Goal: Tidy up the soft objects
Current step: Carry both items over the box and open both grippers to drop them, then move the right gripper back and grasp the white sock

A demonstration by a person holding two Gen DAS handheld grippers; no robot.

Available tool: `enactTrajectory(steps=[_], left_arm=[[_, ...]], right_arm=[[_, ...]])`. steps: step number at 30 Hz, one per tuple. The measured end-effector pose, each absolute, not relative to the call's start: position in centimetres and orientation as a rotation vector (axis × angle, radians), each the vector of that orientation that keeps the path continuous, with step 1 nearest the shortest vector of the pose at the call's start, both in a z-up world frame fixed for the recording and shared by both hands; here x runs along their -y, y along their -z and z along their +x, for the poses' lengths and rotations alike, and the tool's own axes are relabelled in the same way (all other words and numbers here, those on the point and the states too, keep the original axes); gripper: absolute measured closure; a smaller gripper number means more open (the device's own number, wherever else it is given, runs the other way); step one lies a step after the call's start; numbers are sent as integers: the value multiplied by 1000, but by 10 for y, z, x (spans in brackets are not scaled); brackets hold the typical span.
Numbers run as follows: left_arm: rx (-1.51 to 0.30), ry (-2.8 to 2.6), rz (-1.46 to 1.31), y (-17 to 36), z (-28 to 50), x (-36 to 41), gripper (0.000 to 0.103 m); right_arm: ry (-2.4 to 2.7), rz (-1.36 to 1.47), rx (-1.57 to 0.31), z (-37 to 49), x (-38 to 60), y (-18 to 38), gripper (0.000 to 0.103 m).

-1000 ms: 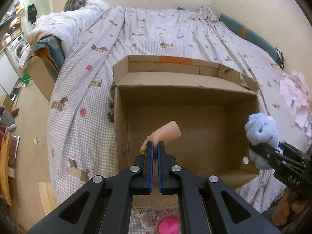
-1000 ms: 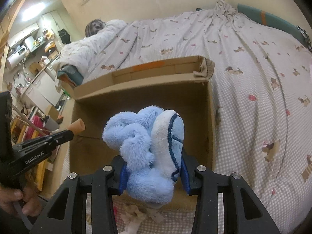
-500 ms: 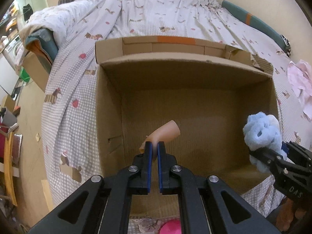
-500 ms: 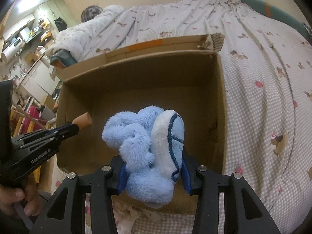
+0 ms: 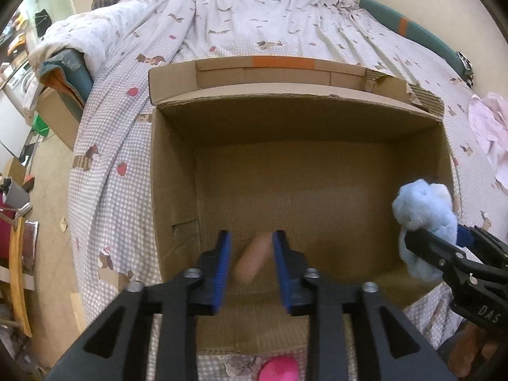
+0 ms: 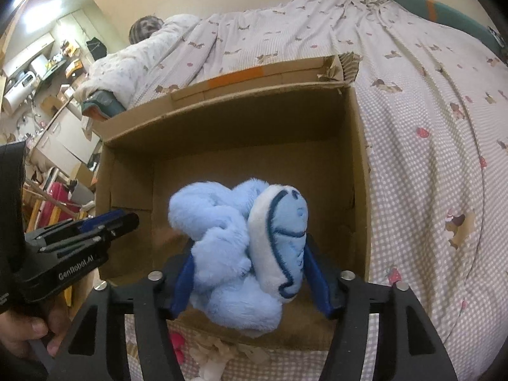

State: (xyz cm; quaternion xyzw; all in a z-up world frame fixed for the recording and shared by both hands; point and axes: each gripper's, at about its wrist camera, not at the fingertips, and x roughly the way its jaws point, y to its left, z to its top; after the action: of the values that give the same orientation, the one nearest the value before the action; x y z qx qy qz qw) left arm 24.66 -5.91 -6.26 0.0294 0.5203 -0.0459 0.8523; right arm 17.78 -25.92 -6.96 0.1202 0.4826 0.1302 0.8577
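An open cardboard box (image 5: 173,171) (image 6: 360,165) stands on the bed. My left gripper (image 5: 249,247) is open over the box's near left side. A peach soft piece (image 5: 252,262), blurred, is loose between the open fingers, inside the box. The left gripper also shows in the right wrist view (image 6: 120,222). My right gripper (image 6: 250,257) is shut on a fluffy light-blue plush toy (image 6: 241,247) above the box's near right edge; the toy also shows in the left wrist view (image 5: 422,209).
A pink soft object (image 5: 279,368) and crumpled cloth (image 6: 222,352) lie on the bed in front of the box. Pink clothing (image 5: 489,127) lies at the right. A rolled quilt (image 5: 85,35) lies at the bed's far left, with furniture beyond.
My left gripper has opened and let go of the peach piece, which drops into the box. Both grippers have moved forward over the box; the right still holds the plush.
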Motion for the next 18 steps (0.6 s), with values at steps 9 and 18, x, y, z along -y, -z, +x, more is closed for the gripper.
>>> enactTrajectory(steps=[9, 18], left_arm=[[-1037, 100, 44, 42, 239, 59, 27], [-1002, 82, 33, 21, 220, 50, 27]], right_arm=[[-244, 303, -927, 173, 270, 53, 2], [-216, 300, -878, 157, 273, 39, 0]])
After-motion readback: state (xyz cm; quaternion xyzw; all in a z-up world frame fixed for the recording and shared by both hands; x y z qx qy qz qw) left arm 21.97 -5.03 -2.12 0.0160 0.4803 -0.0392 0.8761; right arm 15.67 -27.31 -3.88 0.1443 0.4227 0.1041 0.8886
